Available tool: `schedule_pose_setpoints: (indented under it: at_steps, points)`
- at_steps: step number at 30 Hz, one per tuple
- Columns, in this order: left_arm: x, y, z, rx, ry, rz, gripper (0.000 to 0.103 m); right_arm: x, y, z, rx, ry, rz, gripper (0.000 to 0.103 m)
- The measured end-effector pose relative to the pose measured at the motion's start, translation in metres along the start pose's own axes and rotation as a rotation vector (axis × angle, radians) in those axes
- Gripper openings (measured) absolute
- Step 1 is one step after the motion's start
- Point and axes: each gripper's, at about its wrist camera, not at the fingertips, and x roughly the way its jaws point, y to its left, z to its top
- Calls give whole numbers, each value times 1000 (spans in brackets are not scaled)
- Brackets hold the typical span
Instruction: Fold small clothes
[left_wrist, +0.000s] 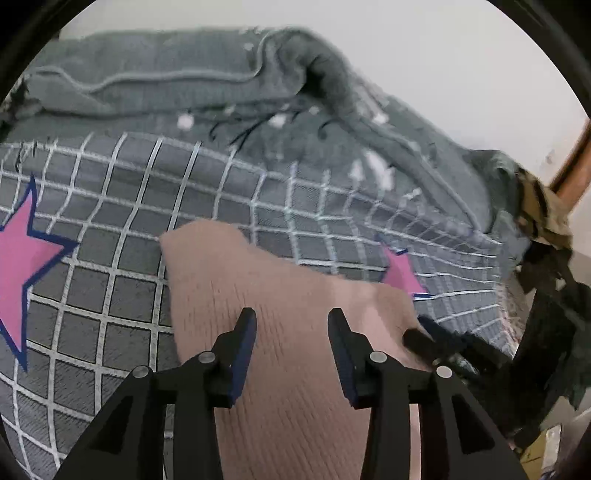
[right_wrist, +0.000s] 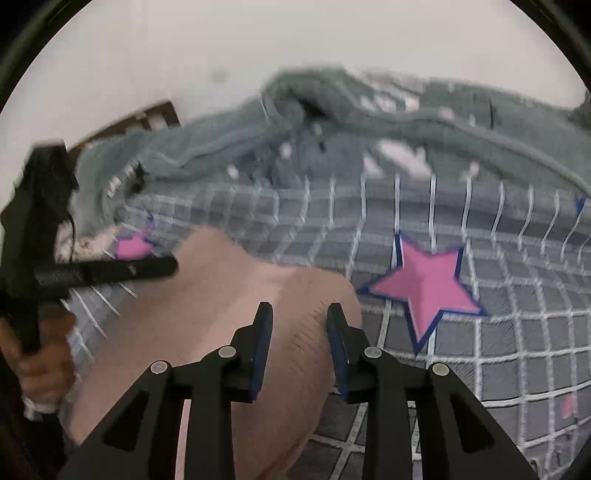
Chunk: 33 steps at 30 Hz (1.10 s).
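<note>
Hovering: left gripper (left_wrist: 291, 321) | right gripper (right_wrist: 299, 317) | jaws apart | pink garment (left_wrist: 280, 332) below

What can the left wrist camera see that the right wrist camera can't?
Only the left wrist view shows the camouflage cloth at the bed's right edge. Only the right wrist view shows the person's hand holding the left tool, plus a brown slatted frame. Both show the pink garment on the grey grid bedspread with pink stars, the rumpled grey blanket and the open left tool.
</note>
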Motion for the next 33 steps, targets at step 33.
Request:
schedule_pose_setpoints:
  at_steps: [33]
  points:
    - [20, -7, -24, 102, -66, 130, 45, 7, -16, -13, 75, -22, -5, 42]
